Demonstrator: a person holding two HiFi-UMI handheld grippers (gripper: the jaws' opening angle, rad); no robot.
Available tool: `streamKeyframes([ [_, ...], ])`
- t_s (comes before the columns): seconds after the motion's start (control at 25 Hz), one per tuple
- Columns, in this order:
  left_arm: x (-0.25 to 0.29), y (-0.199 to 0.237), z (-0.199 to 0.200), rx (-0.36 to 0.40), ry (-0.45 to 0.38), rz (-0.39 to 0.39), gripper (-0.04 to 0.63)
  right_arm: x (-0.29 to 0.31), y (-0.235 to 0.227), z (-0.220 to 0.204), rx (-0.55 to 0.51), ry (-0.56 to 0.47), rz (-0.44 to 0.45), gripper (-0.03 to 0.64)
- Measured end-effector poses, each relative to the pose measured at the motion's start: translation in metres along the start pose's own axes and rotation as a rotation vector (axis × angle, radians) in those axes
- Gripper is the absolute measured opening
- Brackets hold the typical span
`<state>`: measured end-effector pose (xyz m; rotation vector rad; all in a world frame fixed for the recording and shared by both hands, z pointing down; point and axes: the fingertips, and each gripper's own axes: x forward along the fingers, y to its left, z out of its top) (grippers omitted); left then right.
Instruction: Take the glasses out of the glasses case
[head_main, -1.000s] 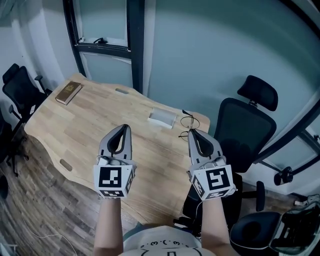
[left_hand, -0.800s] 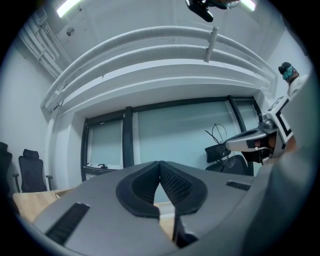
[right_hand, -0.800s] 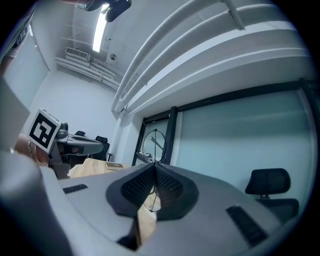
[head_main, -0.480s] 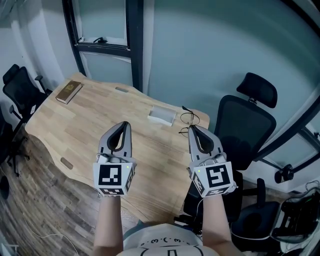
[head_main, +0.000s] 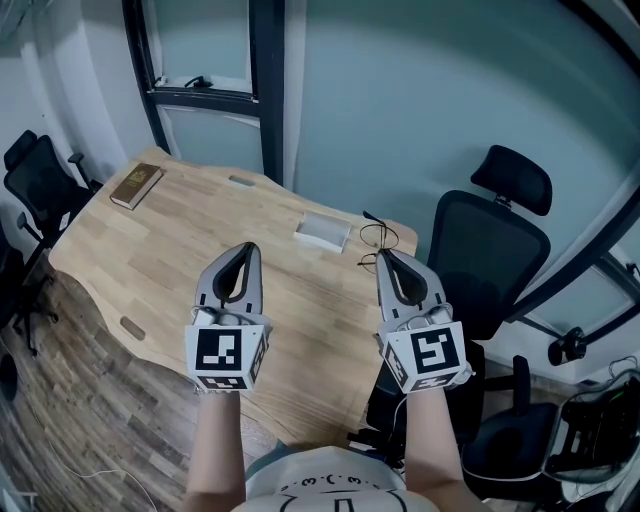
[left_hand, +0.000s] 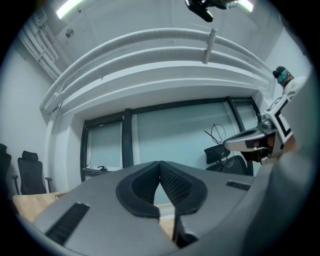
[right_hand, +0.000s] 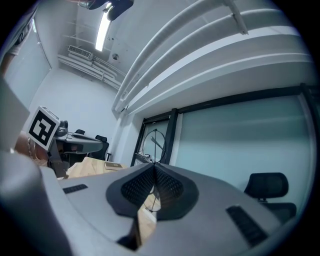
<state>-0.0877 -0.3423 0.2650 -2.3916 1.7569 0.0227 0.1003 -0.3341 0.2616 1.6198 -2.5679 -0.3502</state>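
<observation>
In the head view both grippers hover above the wooden table (head_main: 170, 255). My right gripper (head_main: 382, 254) is shut on thin wire-rimmed glasses (head_main: 377, 238), which stick out past its tip near the table's far right corner. The right gripper view shows a round lens (right_hand: 155, 144) rising from between the closed pads. From the left gripper view the glasses (left_hand: 218, 136) show at the right gripper's tip (left_hand: 227, 145). The pale glasses case (head_main: 322, 232) lies on the table just left of the glasses. My left gripper (head_main: 252, 246) is shut with nothing in it.
A brown book (head_main: 136, 185) lies at the table's far left corner. A black office chair (head_main: 490, 250) stands right of the table, and more chairs (head_main: 40, 185) stand on the left. A dark window frame (head_main: 265, 80) rises behind the table.
</observation>
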Motion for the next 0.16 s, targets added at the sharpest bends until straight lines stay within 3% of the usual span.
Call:
streamKeyframes([
  [0.16,0.0013,0.0012,-0.0009,-0.004,0.001,0.002,0.015,0.0005,-0.0030,-0.0008,0.007,0.001,-0.005,0.015],
])
